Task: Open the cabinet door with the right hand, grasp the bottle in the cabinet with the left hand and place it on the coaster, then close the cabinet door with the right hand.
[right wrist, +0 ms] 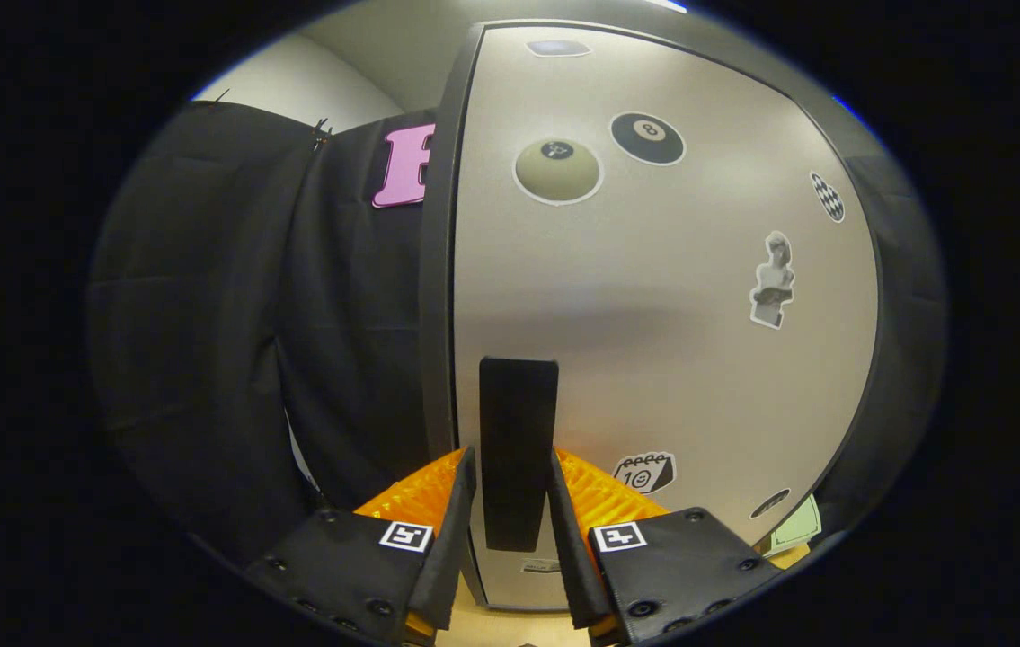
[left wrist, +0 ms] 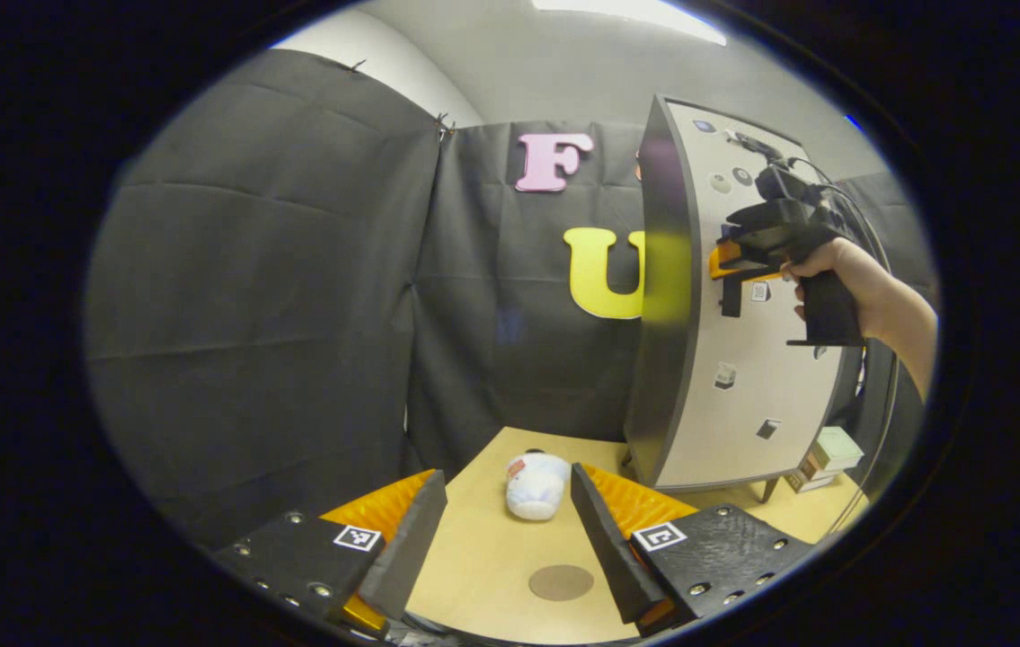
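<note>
A tall cabinet (left wrist: 662, 296) stands on the wooden table (left wrist: 474, 566) at the right, its light door (left wrist: 748, 413) covered in stickers and looking flush with the dark body. My right gripper (left wrist: 730, 270), held by a hand (left wrist: 869, 292), is at the door's mid height. In the right gripper view, my right gripper (right wrist: 510, 456) is shut on the black vertical handle (right wrist: 518, 422) near the door's (right wrist: 671, 305) left edge. My left gripper (left wrist: 507, 476) hangs open low over the table. A white bottle (left wrist: 536, 485) sits on the table just beyond its fingertips. A round brown coaster (left wrist: 561, 582) lies nearer, apart from the bottle.
Small boxes (left wrist: 829, 454) are stacked on the table to the right of the cabinet's foot. Black cloth walls close the booth at the left and back. A cable trails from the right gripper down the right side.
</note>
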